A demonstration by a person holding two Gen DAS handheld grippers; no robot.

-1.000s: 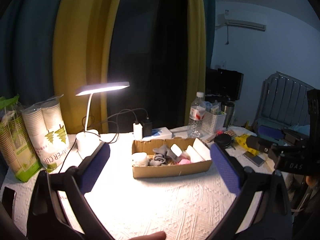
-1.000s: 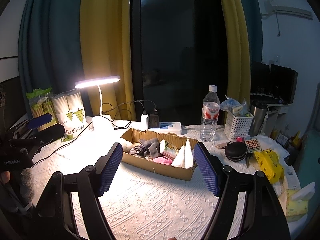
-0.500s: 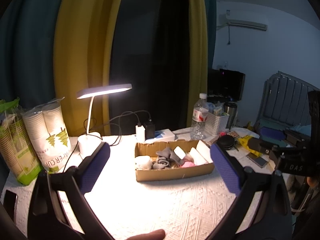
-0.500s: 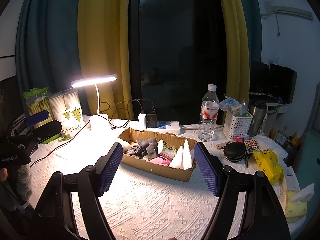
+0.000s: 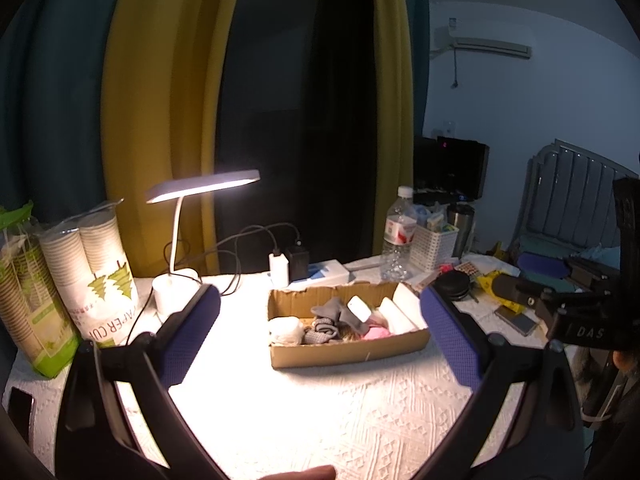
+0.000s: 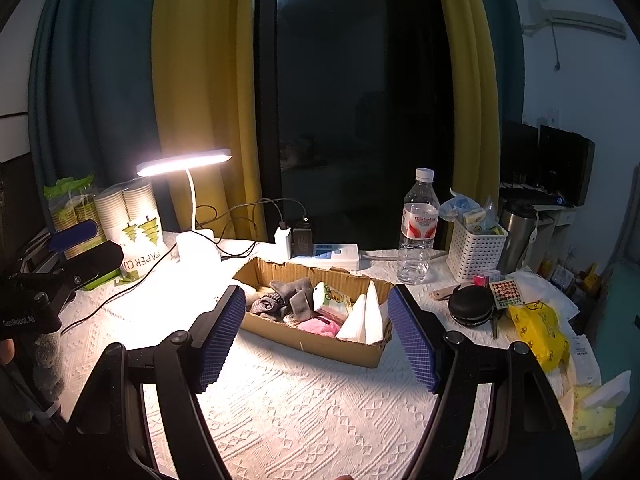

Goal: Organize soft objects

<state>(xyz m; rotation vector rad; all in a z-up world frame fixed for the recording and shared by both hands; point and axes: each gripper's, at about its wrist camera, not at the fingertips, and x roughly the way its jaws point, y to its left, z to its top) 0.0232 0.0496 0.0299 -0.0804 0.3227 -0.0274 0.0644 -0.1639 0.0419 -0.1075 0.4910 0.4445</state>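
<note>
A shallow cardboard box (image 5: 348,350) (image 6: 320,344) sits mid-table on a white textured cloth. It holds grey socks (image 5: 334,316) (image 6: 294,300), a white roll (image 5: 285,330), a pink soft item (image 5: 376,333) (image 6: 318,326), folded white cloths (image 6: 366,318) and a printed pack (image 6: 332,300). My left gripper (image 5: 320,334) is open and empty, held back from the box. My right gripper (image 6: 316,336) is open and empty, also held back from the box. Each gripper shows in the other's view, the right one (image 5: 528,292) and the left one (image 6: 76,240).
A lit desk lamp (image 5: 176,272) and paper cup stacks (image 5: 92,276) stand at the left. A power strip with chargers (image 6: 320,248), a water bottle (image 6: 418,228), a white basket (image 6: 476,248), a black round case (image 6: 470,310) and yellow packs (image 6: 540,328) lie behind and right.
Both grippers have drifted slightly, so the box sits a little lower and nearer in both views. Both stay open and empty.
</note>
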